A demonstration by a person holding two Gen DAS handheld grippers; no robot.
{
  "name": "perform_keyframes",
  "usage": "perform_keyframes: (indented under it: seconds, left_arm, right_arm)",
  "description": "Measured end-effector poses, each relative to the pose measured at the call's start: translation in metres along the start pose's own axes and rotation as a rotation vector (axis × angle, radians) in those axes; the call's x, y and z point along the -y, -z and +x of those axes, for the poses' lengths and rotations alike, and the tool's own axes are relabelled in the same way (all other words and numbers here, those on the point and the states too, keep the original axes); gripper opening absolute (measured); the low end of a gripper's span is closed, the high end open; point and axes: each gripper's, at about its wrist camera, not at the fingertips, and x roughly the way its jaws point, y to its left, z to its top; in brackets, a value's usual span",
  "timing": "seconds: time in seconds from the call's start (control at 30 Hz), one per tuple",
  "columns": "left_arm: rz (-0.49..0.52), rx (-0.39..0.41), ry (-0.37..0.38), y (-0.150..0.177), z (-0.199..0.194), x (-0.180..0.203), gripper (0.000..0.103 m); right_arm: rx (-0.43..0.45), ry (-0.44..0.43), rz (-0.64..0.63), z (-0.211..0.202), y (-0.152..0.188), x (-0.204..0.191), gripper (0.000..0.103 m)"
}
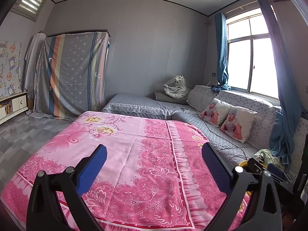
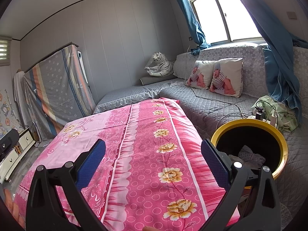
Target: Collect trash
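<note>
A round bin with a yellow rim (image 2: 250, 123) and black inside stands at the right of the pink-clothed table (image 2: 134, 144). Crumpled white trash (image 2: 250, 156) lies in the bin. My right gripper (image 2: 153, 150) is open and empty above the table, its right finger just left of the bin. My left gripper (image 1: 154, 154) is open and empty above the same pink cloth (image 1: 125, 144). A sliver of the bin's yellow rim (image 1: 243, 164) shows at the right of the left wrist view, beside the other gripper (image 1: 269, 170). I see no loose trash on the cloth.
A grey quilted sofa (image 2: 221, 104) runs behind and right of the table, with two baby-print pillows (image 2: 215, 77), a plush tiger (image 2: 159, 65), a cable, chargers and a green cloth (image 2: 277, 113). A sheet-draped cabinet (image 1: 75, 73) and a low white unit (image 1: 13, 104) stand at left.
</note>
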Motion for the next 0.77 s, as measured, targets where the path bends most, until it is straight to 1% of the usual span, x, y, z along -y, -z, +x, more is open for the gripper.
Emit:
perform_keyframes:
  seconds: [0.4,0.47,0.77]
  left_arm:
    - [0.008,0.013,-0.006,0.0008,-0.0037,0.0025,0.095]
    - [0.003,0.018,-0.017,0.0014,-0.0032,0.0022,0.095]
    - [0.008,0.017,-0.027,0.0015,-0.004,0.0035,0.095]
  right_arm:
    - [0.001,0.004,0.003,-0.0011,-0.0012,0.0004,0.095]
    - [-0.002,0.004,0.004,-0.0008,-0.0015,0.0004,0.095]
    - [-0.003,0.006,0.005,-0.0002,-0.0019,-0.0001,0.095]
